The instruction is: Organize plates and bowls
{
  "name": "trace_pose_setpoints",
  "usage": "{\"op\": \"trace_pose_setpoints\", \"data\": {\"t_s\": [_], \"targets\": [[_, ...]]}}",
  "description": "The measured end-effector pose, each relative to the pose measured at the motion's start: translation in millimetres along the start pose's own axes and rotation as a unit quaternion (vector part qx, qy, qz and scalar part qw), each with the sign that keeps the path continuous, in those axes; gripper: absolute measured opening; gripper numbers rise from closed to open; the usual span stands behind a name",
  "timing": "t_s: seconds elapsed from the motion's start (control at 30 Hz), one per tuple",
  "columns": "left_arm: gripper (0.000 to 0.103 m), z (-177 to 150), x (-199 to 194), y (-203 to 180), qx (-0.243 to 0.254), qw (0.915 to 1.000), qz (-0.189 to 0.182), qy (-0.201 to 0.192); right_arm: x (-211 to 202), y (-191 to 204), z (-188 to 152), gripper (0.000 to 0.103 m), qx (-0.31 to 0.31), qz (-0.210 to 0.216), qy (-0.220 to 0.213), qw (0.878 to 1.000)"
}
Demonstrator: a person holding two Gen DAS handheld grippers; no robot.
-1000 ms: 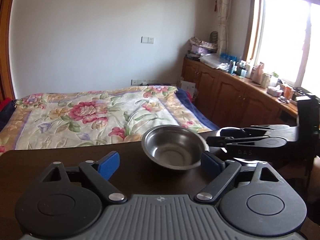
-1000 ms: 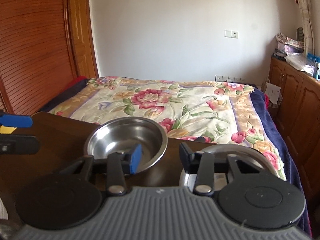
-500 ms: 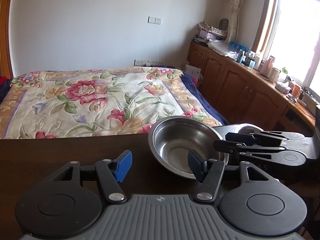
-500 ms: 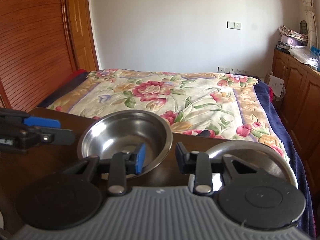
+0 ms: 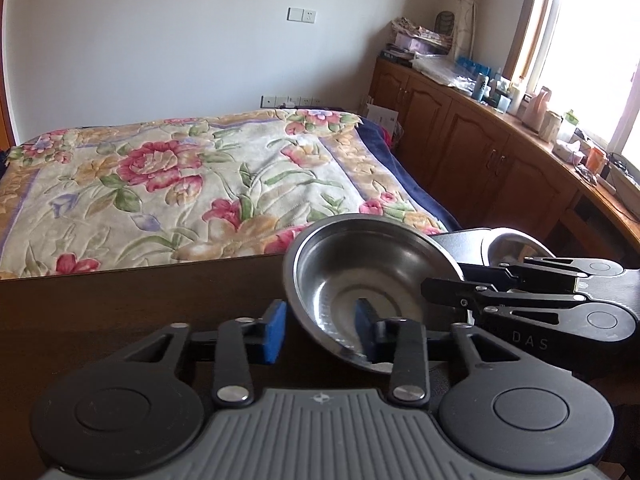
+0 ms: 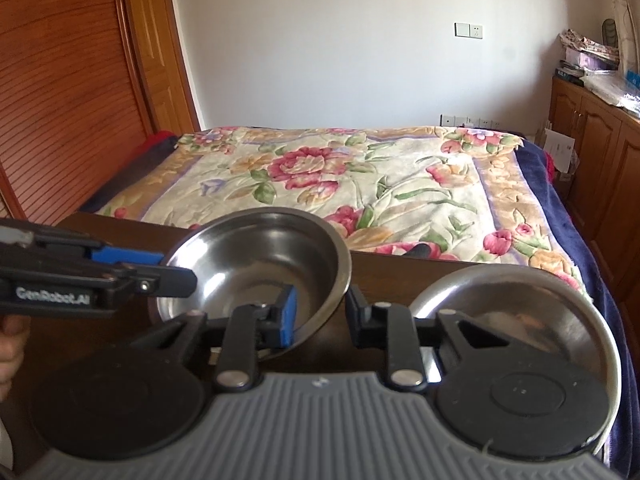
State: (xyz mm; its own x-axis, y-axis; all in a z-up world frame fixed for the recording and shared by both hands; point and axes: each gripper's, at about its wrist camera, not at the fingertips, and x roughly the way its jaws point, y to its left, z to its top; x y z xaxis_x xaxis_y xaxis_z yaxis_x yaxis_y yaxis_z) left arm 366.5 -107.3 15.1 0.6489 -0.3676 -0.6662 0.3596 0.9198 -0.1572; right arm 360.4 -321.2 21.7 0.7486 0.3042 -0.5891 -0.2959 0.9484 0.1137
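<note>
Left wrist view puts your left gripper (image 5: 320,330) at the near rim of a steel bowl (image 5: 372,276) on the dark wooden worktop (image 5: 120,300). One blue-padded finger sits inside the bowl and the other outside its wall, with a clear gap between them, so that gripper is parted and not clamped. The bowl looks tilted, its near edge low by your fingers, though you cannot tell from this angle whether it is lifted off the wood.

Your right gripper (image 5: 448,284) reaches in from the right side and overlaps the bowl's far-right rim. Behind it a second steel bowl (image 5: 508,244) shows only partly.

From the right wrist view, your right gripper (image 6: 320,312) also straddles the bowl's (image 6: 256,264) rim: the blue pad lies inside, the black finger outside, and the two are apart, so it is open around the edge without pinching. The second bowl (image 6: 520,300) stands just beside the first on the right, near the worktop's (image 6: 392,276) corner and partly hidden by the gripper body. Your left gripper (image 6: 176,276) comes in from the left and meets the first bowl's left rim. Beyond the worktop lies a bed with a flowered cover (image 6: 340,176).
</note>
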Motion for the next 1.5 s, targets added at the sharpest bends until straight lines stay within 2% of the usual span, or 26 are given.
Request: {"op": "trace_pose_setpoints", "data": {"t_s": [0.13, 0.4, 0.97, 1.5], "targets": [[0.035, -3.0, -0.3, -3.8, 0.023, 0.9996, 0.013, 0.002, -2.4, -1.8, -1.2, 0.024, 0.019, 0.011, -0.001, 1.0], [0.035, -6.5, -15.0, -6.3, 0.032, 0.9993, 0.017, -0.005, -16.3, 2.2, -6.8, 0.022, 0.029, 0.032, -0.013, 0.999], [0.035, -16.7, -94.1, -35.9, 0.064, 0.996, -0.01, -0.061, -71.1, 3.4, -9.3, 0.02, 0.048, 0.05, -0.061, 0.996], [0.035, -39.8, -141.6, -46.7, 0.08, 0.9929, -0.026, -0.084, -114.3, 12.2, -24.0, 0.02, 0.049, 0.069, -0.087, 0.993]]}}
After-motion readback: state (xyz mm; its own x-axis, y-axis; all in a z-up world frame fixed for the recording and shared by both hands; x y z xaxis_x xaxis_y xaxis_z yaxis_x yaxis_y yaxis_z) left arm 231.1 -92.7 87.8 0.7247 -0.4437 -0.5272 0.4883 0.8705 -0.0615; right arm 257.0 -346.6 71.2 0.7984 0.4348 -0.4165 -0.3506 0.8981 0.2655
